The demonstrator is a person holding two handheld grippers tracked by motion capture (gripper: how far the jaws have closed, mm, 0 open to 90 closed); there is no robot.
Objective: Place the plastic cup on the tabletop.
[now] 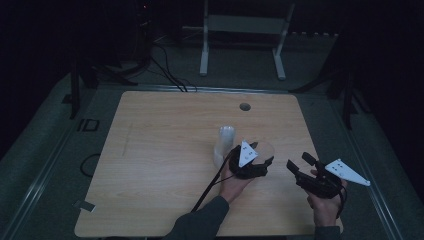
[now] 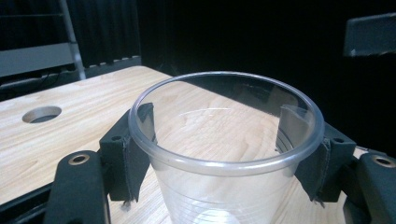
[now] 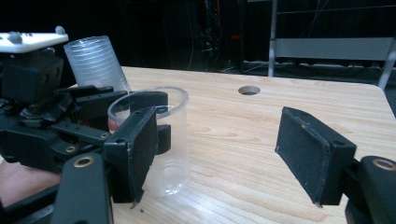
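Note:
A clear plastic cup [image 2: 224,140] stands upright on the wooden table [image 1: 165,150]. My left gripper [image 2: 226,140] is shut on it, with a black pad pressed against each side just under the rim. In the high view this cup [image 1: 269,146] is right of the table's middle, with the left gripper [image 1: 262,152] reaching to it from the near side. The right gripper [image 1: 299,161] is a little to the right of the cup, apart from it. Its jaws stand wide open around bare table [image 3: 224,158], and the cup [image 3: 163,140] shows past its left jaw.
A ribbed stack of clear cups [image 1: 225,142] stands just left of the held cup, behind the left gripper's body [image 3: 46,121]. A round hole [image 1: 244,106] pierces the table near its far edge. Beyond the table are a white frame [image 1: 242,25] and floor cables.

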